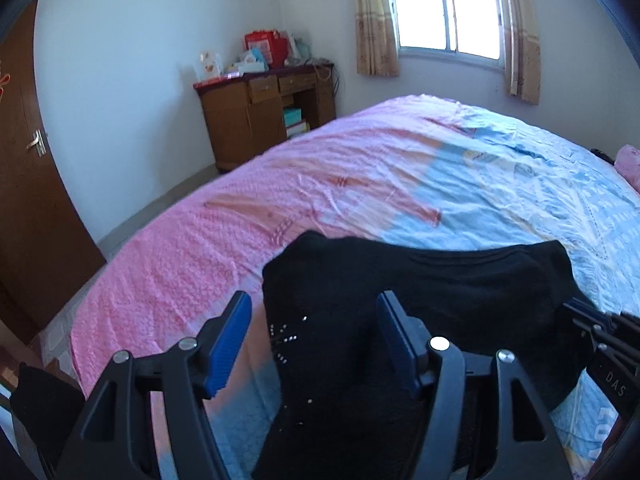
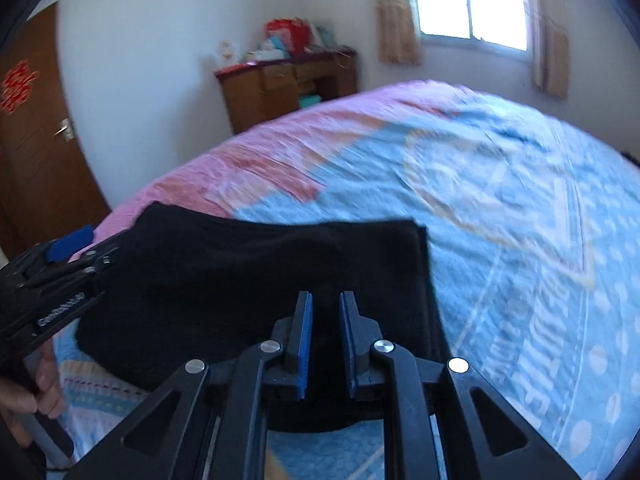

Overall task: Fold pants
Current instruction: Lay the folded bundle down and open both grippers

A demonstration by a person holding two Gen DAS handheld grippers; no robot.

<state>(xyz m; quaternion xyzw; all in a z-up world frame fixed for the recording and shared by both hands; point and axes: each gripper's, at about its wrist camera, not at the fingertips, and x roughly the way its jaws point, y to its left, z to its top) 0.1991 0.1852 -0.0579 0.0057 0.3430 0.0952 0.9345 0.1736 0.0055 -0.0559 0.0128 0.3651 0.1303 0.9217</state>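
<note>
Black pants [image 1: 420,292] lie folded into a wide block on the bed's near edge; they also show in the right wrist view [image 2: 248,272]. My left gripper [image 1: 314,312] is open, its blue pads wide apart over the left part of the pants. My right gripper [image 2: 325,304] has its pads a narrow gap apart over the pants' right part, with no cloth seen between them. Each gripper shows at the edge of the other's view: the right gripper [image 1: 600,332] and the left gripper [image 2: 60,280].
The bed [image 1: 360,168] has a pink and light-blue quilt. A wooden desk [image 1: 264,108] with boxes stands at the far wall. A brown door [image 1: 36,200] is at left, a curtained window [image 1: 444,8] at the back. A pink pillow [image 1: 628,164] is at far right.
</note>
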